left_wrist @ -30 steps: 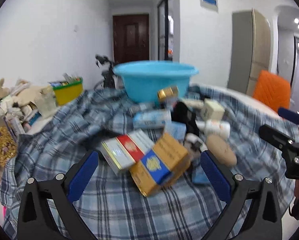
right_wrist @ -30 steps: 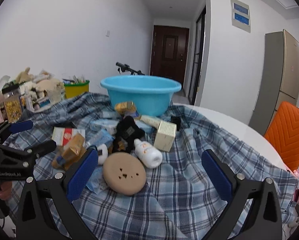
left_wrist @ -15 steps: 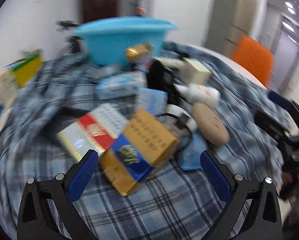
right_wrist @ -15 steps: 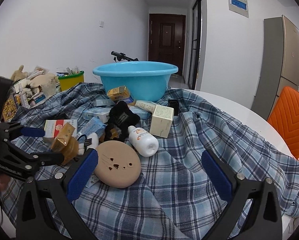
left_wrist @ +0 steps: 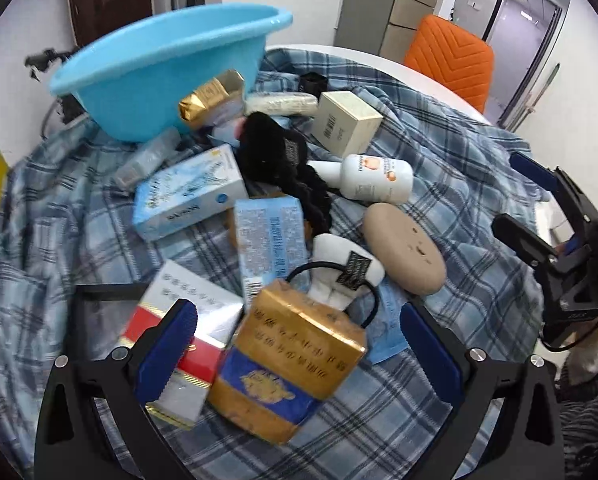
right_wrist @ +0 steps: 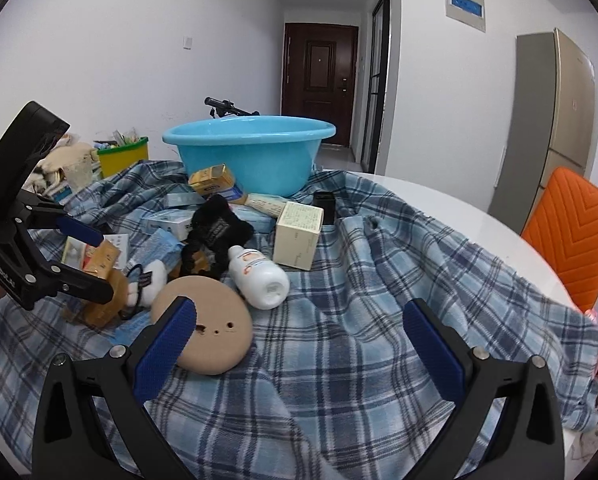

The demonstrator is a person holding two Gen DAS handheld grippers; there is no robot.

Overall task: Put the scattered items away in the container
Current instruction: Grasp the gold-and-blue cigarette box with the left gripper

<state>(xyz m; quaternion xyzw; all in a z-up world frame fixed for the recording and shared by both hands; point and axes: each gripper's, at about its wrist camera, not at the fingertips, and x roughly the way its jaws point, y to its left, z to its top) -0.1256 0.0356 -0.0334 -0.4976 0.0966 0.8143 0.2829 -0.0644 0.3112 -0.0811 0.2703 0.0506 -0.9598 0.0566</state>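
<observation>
A blue basin (left_wrist: pixel 147 80) stands at the back of a plaid cloth, also in the right wrist view (right_wrist: pixel 255 152). Scattered before it lie a gold and blue box (left_wrist: pixel 291 364), a red and white box (left_wrist: pixel 183 320), pale blue boxes (left_wrist: pixel 187 192), a black plush (left_wrist: pixel 283 160), a white bottle (left_wrist: pixel 375 178), a cream box (left_wrist: pixel 345 122) and a tan round disc (left_wrist: pixel 405 254). My left gripper (left_wrist: pixel 295 352) is open, its jaws on either side of the gold and blue box. My right gripper (right_wrist: pixel 299 340) is open and empty, just in front of the disc (right_wrist: pixel 207 324).
A plaid cloth (right_wrist: pixel 359 340) covers a white round table (right_wrist: pixel 439 204). An orange chair (right_wrist: pixel 571 224) stands to the right. A yellow-green bin (right_wrist: pixel 123 156) and clutter lie at the back left. The left gripper shows in the right wrist view (right_wrist: pixel 87 256).
My left gripper has moved forward and down, so the gold and blue box now lies between its jaws. My right gripper has edged closer to the tan disc.
</observation>
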